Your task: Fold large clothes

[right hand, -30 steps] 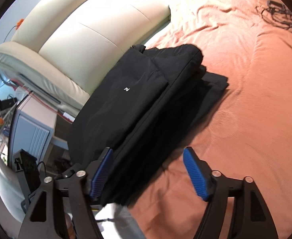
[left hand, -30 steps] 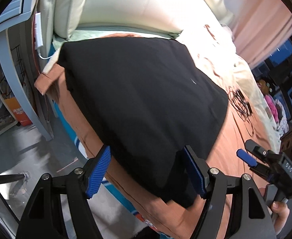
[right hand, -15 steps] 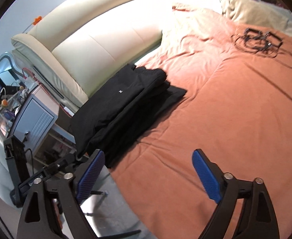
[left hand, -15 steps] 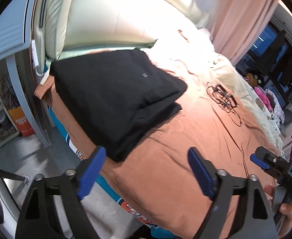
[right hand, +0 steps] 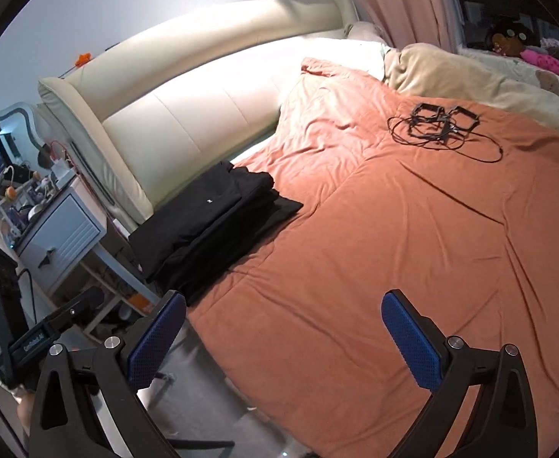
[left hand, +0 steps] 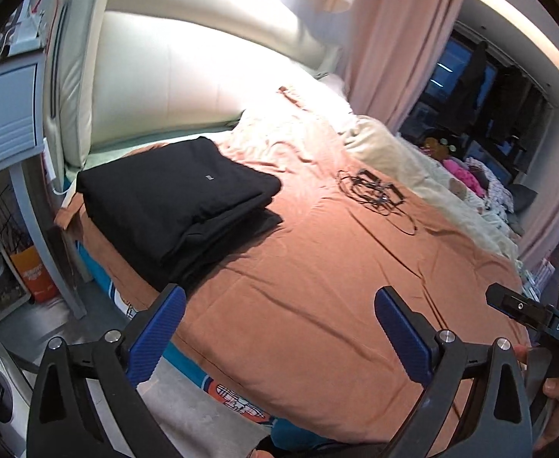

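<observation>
A black garment (left hand: 180, 206) lies folded in a flat stack on the orange bedspread (left hand: 317, 297), at the bed's left corner near the cream headboard (left hand: 188, 76). It also shows in the right wrist view (right hand: 210, 225). My left gripper (left hand: 279, 328) is open and empty, held back above the bed's near edge, well clear of the garment. My right gripper (right hand: 283, 336) is open and empty, also back over the near edge. Its body shows in the left wrist view (left hand: 531, 316).
A tangle of black cables (left hand: 375, 194) lies on the bedspread, also in the right wrist view (right hand: 443, 126). A beige duvet (right hand: 470, 76) is bunched at the far side. A grey-blue nightstand (right hand: 58, 229) stands left of the bed. Pink curtains (left hand: 394, 38) hang behind.
Both grippers have pulled back and up from the folded black garment, which now looks small and far off. The garment lies still where it was.
</observation>
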`<state>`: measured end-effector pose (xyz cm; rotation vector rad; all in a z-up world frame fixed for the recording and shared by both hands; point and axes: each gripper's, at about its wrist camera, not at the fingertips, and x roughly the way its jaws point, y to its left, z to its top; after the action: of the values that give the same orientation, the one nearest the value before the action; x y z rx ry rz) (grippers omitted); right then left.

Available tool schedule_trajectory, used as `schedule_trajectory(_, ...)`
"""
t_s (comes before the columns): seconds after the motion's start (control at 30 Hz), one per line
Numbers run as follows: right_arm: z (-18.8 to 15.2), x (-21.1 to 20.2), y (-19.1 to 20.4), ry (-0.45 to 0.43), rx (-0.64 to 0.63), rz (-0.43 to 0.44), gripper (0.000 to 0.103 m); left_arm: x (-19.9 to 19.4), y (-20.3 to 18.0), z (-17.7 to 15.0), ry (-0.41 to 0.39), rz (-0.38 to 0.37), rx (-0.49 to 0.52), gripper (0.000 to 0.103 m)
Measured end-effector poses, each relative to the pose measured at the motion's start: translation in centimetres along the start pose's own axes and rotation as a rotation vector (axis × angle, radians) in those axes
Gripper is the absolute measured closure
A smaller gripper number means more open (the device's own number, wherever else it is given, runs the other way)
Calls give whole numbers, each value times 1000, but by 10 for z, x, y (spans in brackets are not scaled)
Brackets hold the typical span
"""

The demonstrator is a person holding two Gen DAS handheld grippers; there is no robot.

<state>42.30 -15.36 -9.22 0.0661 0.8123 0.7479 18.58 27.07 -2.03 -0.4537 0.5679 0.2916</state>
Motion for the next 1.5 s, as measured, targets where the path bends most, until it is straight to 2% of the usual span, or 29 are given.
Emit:
schedule_trajectory(0.47,-57,-109,-3,-118,-15,-83,0,-79,-45,-42,-50,-97,157,2)
schedule_trajectory(0.8,-118,-175,-9,-170,-8,-140,0,-131,-72,-81,-96,-119,286,2)
schedule_trajectory(0.97,-145,-197,-11,-195,0,-158,0,-156,-76,-99,-119,-122,317,2)
schedule_trajectory(1.13,-172,-219,-16,-227,28,-140,0,-179,-78,-120,-161,-118,334,2)
schedule_trajectory(1.23,-188,-229,-18,-241,38,-164,0,-189,-83,-131,-173,-104,362,2)
schedule_trajectory(1.5,-220,-252,-12,-284,26,-209,0,-210,-90,-150,-198,-124,373,1)
